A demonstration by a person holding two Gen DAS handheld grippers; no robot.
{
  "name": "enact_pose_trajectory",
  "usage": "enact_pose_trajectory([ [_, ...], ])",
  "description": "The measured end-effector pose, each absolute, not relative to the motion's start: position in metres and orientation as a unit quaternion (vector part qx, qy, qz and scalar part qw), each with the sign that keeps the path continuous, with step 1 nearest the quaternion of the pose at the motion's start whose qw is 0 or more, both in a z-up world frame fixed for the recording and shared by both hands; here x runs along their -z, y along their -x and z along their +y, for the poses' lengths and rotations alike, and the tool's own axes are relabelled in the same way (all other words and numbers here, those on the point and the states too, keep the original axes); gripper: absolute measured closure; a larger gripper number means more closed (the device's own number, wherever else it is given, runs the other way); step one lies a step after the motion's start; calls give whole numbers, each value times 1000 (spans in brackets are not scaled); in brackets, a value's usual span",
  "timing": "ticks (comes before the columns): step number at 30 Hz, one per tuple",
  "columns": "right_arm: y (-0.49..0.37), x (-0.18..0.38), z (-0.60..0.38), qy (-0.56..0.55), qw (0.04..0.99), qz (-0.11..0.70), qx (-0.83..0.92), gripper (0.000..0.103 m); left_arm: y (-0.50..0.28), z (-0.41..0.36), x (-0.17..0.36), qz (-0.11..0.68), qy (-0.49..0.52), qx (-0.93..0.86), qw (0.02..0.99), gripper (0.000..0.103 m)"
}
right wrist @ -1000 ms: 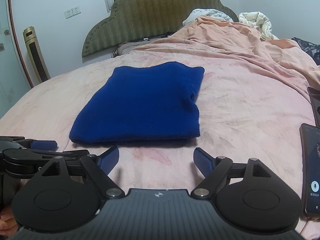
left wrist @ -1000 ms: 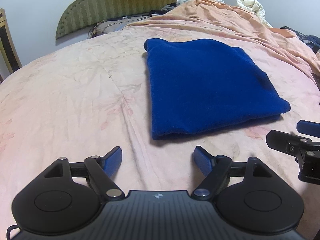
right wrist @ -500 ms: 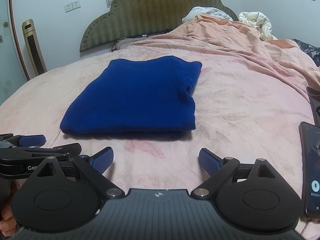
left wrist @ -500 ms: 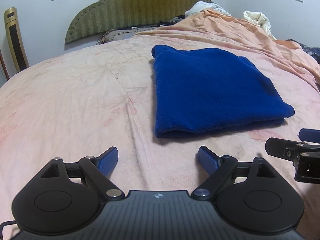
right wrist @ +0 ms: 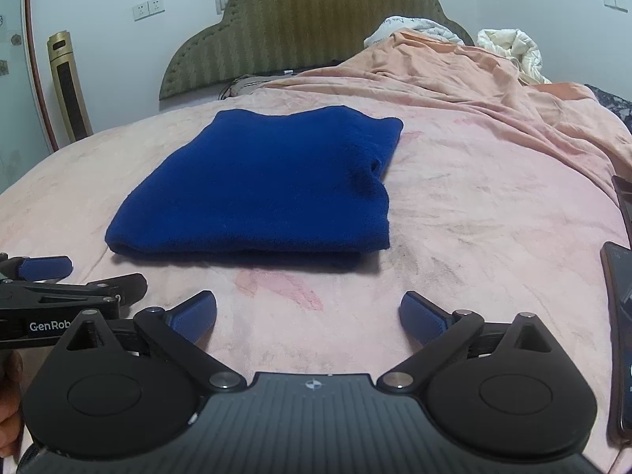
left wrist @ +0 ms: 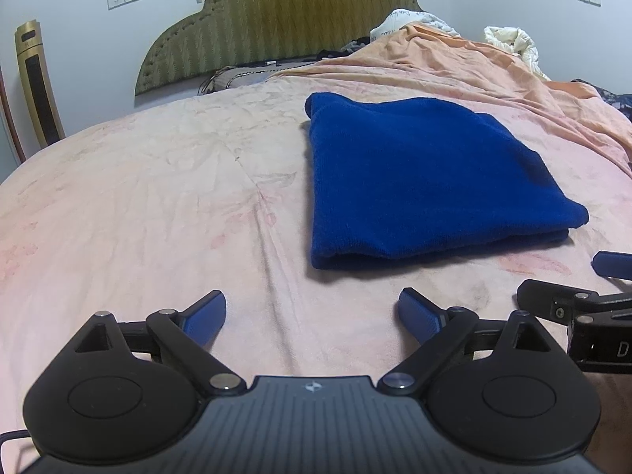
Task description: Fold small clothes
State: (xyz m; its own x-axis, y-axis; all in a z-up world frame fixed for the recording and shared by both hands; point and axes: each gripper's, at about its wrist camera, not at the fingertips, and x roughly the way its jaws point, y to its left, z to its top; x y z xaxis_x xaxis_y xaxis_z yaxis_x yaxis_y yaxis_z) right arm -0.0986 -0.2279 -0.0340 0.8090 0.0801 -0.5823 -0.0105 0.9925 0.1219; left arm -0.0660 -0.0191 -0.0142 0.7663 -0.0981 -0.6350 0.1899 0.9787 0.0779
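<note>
Folded dark blue fleece garment [left wrist: 426, 181] lies flat on the pink bed sheet [left wrist: 158, 197], well away from the padded olive-green headboard [left wrist: 276, 27]. Nothing stands between it and the grippers. The left gripper [left wrist: 312, 312] and the right gripper [right wrist: 308, 314] hover near its closest edge; their jaws have just been opening and hold nothing. A crumpled orange blanket [right wrist: 474, 79] lies toward the headboard. Only the right wrist view shows a dark phone [right wrist: 620, 335] at the bed's right edge.
</note>
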Motion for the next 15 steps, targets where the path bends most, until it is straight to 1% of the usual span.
enact_pose_trajectory([
  [6,98,35,-226,-47,949,310,-25,0,64,-18,15,339,-61,73,936,4],
  [15,102,33,-225,-47,952,302,-11,1,63,-17,16,342,-55,72,935,3],
])
